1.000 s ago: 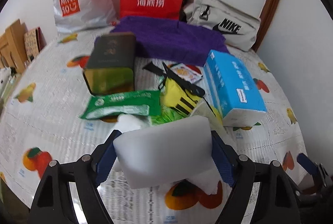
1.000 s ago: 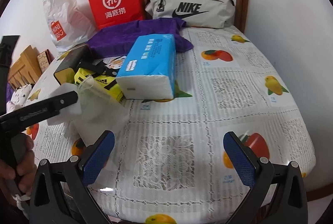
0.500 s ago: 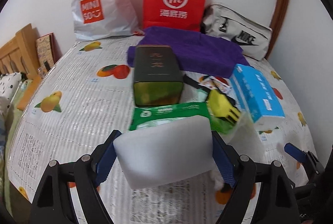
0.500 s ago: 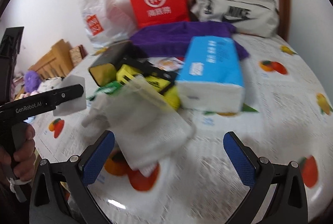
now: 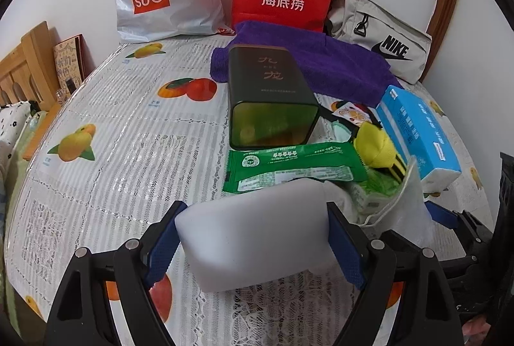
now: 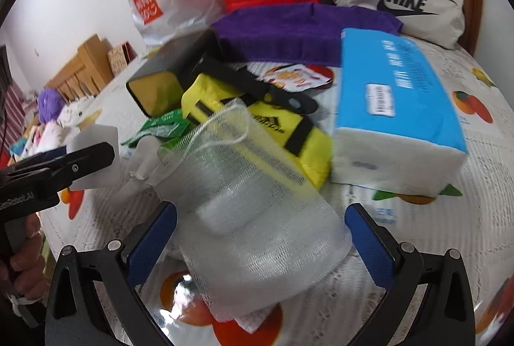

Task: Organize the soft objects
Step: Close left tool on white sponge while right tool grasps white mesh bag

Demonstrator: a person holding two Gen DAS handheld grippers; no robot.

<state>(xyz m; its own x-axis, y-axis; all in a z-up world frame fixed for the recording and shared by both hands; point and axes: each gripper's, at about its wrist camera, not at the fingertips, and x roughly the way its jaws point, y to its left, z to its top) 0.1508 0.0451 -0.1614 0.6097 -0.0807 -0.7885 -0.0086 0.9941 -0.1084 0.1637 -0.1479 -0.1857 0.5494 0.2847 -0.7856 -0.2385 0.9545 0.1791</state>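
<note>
Tablecloth (image 5: 106, 172) detail blurs in your right view. Your mesh pouch (image 6: 257, 204) hides its contents, lying between your right gripper's (image 6: 261, 238) spread, untouching pads. Your left gripper (image 5: 253, 238) clamps the white sponge (image 5: 257, 233).

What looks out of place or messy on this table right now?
The dark tin lies tipped on its side rather than upright, and the green packet, yellow pouch and white mesh bag are heaped against each other beside the blue tissue pack. Nothing looks spilled or torn.
</note>
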